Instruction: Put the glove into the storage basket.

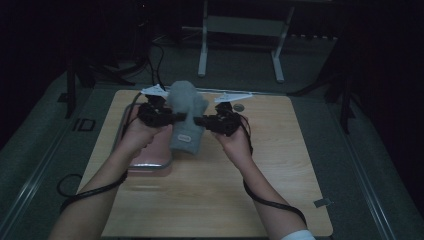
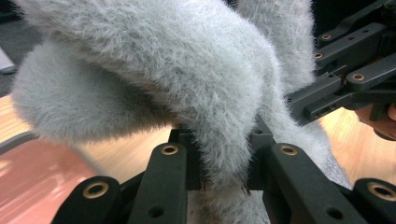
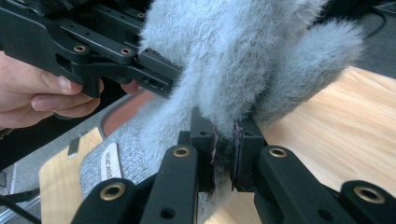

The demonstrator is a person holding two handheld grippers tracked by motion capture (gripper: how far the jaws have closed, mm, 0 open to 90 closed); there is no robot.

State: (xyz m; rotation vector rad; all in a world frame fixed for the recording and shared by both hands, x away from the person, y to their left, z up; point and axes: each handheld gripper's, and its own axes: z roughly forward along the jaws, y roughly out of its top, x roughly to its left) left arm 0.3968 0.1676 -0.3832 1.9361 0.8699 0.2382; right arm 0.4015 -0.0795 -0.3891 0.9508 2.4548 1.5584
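A grey fuzzy glove (image 1: 186,115) hangs in the air above the wooden table (image 1: 280,165), cuff down, with a small white label on the cuff. My left gripper (image 1: 172,118) is shut on its left edge and my right gripper (image 1: 202,121) is shut on its right edge. In the left gripper view the furry fabric (image 2: 187,84) is pinched between the left gripper (image 2: 224,161) jaws, with the other gripper at upper right. In the right gripper view the right gripper (image 3: 225,144) clamps the fur (image 3: 243,60), and the ribbed cuff with its label (image 3: 109,161) hangs below left.
A pink tray (image 1: 150,159) with a metal rim lies on the table's left part under the left hand. A small round grey object (image 1: 239,107) sits near the far edge. Black cables trail from both wrists. A white frame stands on the floor beyond the table.
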